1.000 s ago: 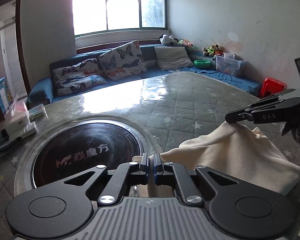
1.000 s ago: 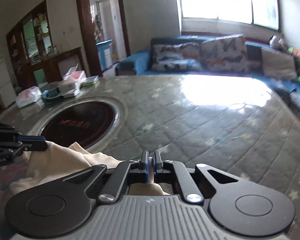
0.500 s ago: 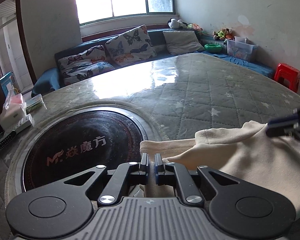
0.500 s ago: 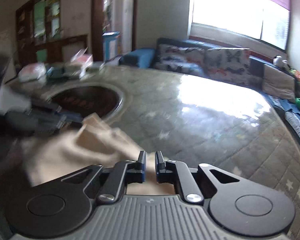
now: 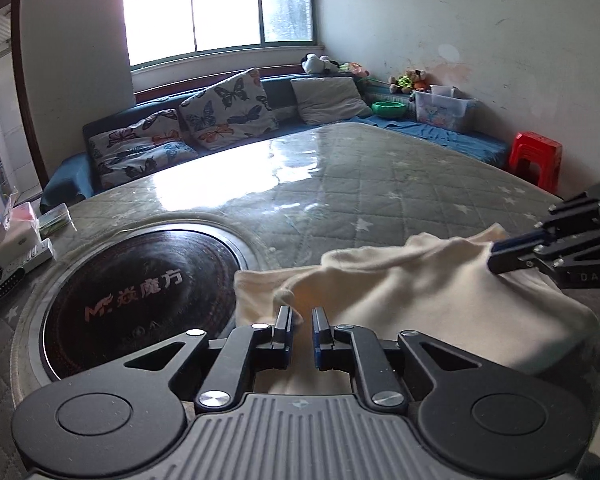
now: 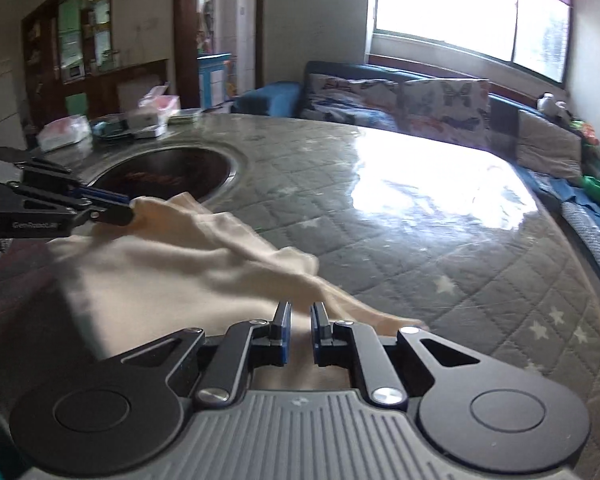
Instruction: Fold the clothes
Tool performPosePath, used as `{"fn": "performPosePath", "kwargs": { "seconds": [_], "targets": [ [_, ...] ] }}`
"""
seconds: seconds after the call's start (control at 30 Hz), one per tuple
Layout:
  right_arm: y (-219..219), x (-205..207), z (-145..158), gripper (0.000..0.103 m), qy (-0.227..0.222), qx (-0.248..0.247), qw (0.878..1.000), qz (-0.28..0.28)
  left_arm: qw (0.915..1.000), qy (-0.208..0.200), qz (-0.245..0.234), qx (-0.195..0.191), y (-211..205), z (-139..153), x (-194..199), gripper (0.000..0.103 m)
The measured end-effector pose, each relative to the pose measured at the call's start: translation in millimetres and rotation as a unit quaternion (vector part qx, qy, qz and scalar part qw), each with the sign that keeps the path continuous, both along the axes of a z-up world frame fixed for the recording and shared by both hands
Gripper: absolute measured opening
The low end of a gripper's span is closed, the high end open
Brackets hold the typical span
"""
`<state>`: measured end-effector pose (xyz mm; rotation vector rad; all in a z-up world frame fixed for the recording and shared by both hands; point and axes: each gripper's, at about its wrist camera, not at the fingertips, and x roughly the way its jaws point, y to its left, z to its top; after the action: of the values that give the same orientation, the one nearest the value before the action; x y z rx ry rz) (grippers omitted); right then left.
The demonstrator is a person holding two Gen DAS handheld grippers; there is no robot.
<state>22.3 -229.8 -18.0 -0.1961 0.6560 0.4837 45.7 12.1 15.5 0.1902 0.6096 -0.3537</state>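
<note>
Lying rumpled at six o'clock on the quilted bench (image 5: 380,184), one soft cream garment (image 5: 420,288) sat between the slightly parted jaws of two tools, left tool (image 5: 300,322) just opening and right tool (image 6: 299,316), both unclamped.

Home living room: sofa (image 5: 172,148), cushions (image 5: 228,108), toys (image 5: 410,80).

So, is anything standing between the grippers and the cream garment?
Nothing visible does. The cream garment lies right at the tips of the left gripper and the right gripper. The left jaws have just been opening, with a cloth edge loose between them.
</note>
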Motion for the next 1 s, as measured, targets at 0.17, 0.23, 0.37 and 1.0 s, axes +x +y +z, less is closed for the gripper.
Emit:
{"fn": "performPosePath", "kwargs": {
  "seconds": [0.17, 0.23, 0.37, 1.0],
  "targets": [
    [30, -13, 8, 0.015, -0.011, 0.003, 0.997, 0.077, 0.9998, 0.006, -0.012, 0.012, -4, -8, -8, 0.011],
    [43, -20, 8, 0.016, -0.015, -0.008, 0.993, 0.117, 0.9998, 0.006, -0.013, 0.015, -5, -10, -10, 0.011],
    [58, -31, -3, 0.017, -0.001, -0.039, 0.986, 0.164, 0.9998, 0.011, -0.006, 0.016, 0, -17, -10, 0.012],
    [10, -31, -2, 0.023, 0.029, -0.067, 0.988, 0.139, 0.9992, 0.012, 0.036, -0.014, 33, -7, -18, 0.014]
  ]
}}
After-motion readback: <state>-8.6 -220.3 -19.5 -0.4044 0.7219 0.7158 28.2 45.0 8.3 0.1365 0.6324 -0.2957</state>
